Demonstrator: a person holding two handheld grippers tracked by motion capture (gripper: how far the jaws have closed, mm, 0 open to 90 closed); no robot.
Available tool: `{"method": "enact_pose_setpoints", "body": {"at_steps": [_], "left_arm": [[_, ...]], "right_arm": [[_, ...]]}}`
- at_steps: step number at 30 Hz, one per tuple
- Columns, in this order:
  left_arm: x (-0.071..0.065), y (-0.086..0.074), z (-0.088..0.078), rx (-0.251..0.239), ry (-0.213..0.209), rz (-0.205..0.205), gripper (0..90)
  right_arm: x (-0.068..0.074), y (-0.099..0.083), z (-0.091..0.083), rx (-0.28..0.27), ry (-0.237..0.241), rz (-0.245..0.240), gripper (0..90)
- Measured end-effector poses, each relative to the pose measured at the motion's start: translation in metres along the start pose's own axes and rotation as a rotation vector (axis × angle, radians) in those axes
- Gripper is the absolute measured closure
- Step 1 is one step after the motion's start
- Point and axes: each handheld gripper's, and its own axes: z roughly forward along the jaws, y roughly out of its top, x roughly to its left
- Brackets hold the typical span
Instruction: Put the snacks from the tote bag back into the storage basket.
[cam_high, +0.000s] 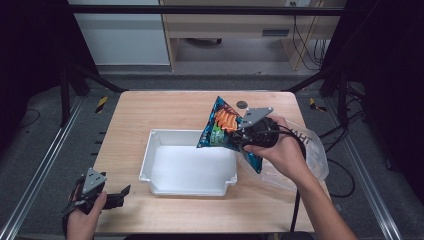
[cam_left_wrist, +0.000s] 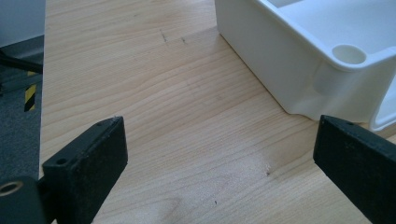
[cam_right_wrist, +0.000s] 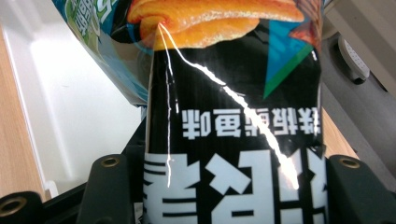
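Clamped between the two black jaws of the right gripper (cam_high: 243, 134) is a snack bag (cam_high: 220, 125), and the grip is plain to see: in the right gripper view the bag (cam_right_wrist: 233, 140) is pinched from both sides, its glossy black panel with white lettering creased and standing up between the jaws, the orange picture and a teal triangle printed further along it. From the high view the bag is seen held off the table, tilted, with its blue and orange face turned toward the left and its lower end hanging at the right rim of the white tray (cam_high: 150, 150); most of the packet is poised above the tray's right side, not resting in it. A clear plastic bag (cam_high: 312, 150) is seen lying on the wooden table (cam_high: 150, 110) just behind the person's right hand. Over at the near left corner of the table, the left gripper (cam_high: 117, 194) is held low, pointing toward the tray and well apart from it. Its jaws are spread wide in the left gripper view, with bare wood (cam_left_wrist: 187, 116) between them and nothing touched or held; the tray's corner (cam_left_wrist: 327, 65) is seen ahead and to the right of the left gripper (cam_left_wrist: 219, 154).
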Motion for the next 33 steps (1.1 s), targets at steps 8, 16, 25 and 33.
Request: {"method": "enact_pose_setpoints", "body": {"at_steps": [8,16,25,33], "left_arm": [[0.000,0.000,0.000,0.000,-0.002,0.001,2.5],[0.000,0.000,0.000,0.001,-0.003,0.002,2.5],[0.000,0.000,0.000,0.003,-0.007,0.004,2.5],[0.000,0.000,0.000,0.001,-0.007,0.003,2.5]], "right_arm": [[0.008,0.010,0.010,-0.002,0.021,-0.032,42.2],[0.014,0.018,0.023,0.008,0.041,-0.057,42.2],[0.021,0.025,0.035,0.017,0.060,-0.083,42.3],[0.029,0.033,0.044,0.013,0.080,-0.095,42.3]]}}
